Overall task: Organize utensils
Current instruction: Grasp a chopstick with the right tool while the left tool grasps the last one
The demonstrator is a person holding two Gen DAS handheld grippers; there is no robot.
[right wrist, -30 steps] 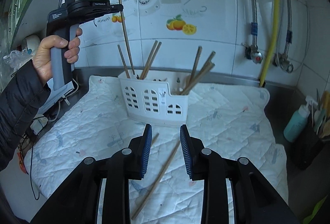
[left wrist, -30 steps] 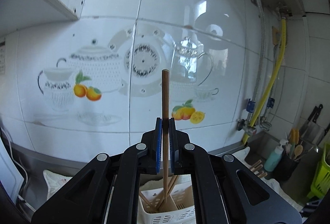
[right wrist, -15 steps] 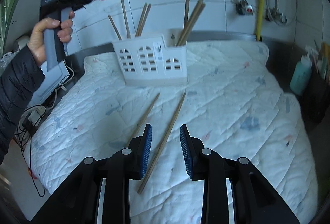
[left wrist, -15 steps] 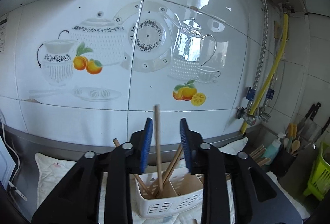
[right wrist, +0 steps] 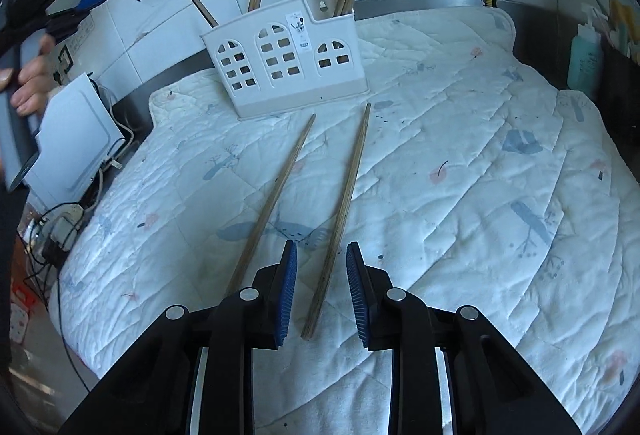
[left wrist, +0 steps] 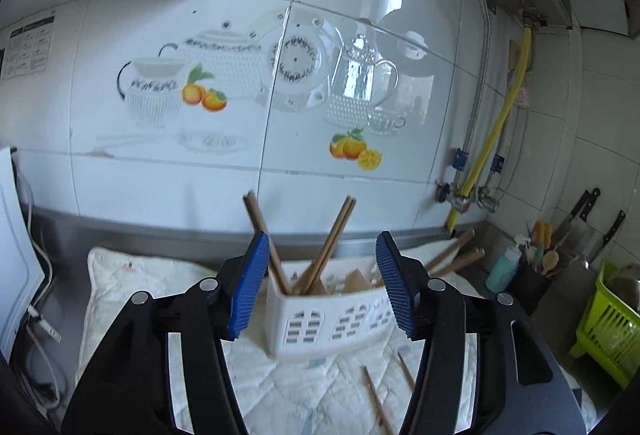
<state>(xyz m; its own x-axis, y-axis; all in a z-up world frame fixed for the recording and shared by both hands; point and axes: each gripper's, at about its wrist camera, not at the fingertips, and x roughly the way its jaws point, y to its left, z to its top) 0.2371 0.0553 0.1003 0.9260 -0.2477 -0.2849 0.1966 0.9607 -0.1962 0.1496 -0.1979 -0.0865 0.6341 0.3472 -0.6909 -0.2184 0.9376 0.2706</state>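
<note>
While right gripper (right wrist: 321, 289) jaws straddle chopstick (right wrist: 342, 211) unclosed, left gripper (left wrist: 320, 283) jaws wide; caddy (left wrist: 320, 319) base hidden.

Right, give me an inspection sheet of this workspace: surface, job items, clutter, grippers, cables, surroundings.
Surface: white quilted mat over the counter, faint stains.
Job's things: white utensil caddy upright at the mat's back edge, chopsticks standing in its compartments; two loose chopsticks on the mat, the left chopstick and the right chopstick.
Clutter: teal bottle and dark utensil holder at the right; green basket beyond.
Grippers: left gripper open, empty, in front of the caddy; right gripper open, straddling the near end of the right chopstick, not closed on it.
Cables: white cords and a plug tangle off the mat's left edge.
Surroundings: tiled wall, yellow hose, knives on the wall.
</note>
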